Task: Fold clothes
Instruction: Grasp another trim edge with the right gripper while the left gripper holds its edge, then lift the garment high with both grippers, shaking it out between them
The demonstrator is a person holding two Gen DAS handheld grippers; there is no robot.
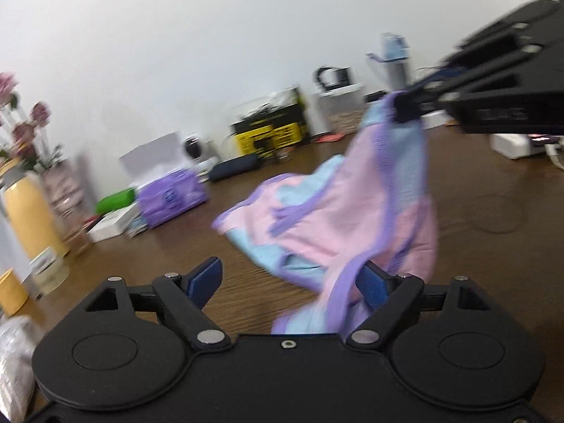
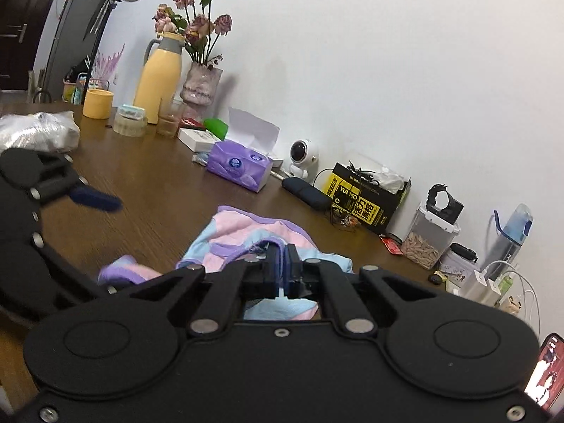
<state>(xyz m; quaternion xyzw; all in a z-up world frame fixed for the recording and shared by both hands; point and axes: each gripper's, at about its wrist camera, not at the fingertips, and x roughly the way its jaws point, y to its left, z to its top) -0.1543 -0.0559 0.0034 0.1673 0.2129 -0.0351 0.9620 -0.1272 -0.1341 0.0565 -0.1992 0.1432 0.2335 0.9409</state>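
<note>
left gripper point(image 1: 289, 282) nearest the lens in the left wrist view, blue fingers point(image 1: 204, 278) spread wide; a purple-trimmed fold of the garment point(image 1: 335, 218) drapes over the right-hand finger, neither pad pressing it. view is motion-blurred. garment is pink, pale blue and purple, part lifted off the brown table point(image 1: 493, 190), strung up toward the upper right corner of that view, where the right gripper point(image 1: 405, 104) pinches its purple edge. in the right wrist view the right gripper's fingers point(image 2: 272, 264) are pressed together on that edge, rest of the cloth bunched on the table just beyond and below.

left to right along the table's far edge by the wall, right wrist view: yellow cup point(image 2: 97, 103), tape roll point(image 2: 130, 125), yellow flask point(image 2: 158, 77), vase of dried roses point(image 2: 201, 84), purple tissue pack point(image 2: 239, 167), small white camera point(image 2: 303, 157), black-and-yellow box point(image 2: 366, 204), clear tub point(image 2: 431, 239), blue bottle point(image 2: 511, 236). crumpled silvery bag point(image 2: 38, 135) near the table's left edge. phone screen point(image 2: 544, 370) at the lower right corner of that view.
</note>
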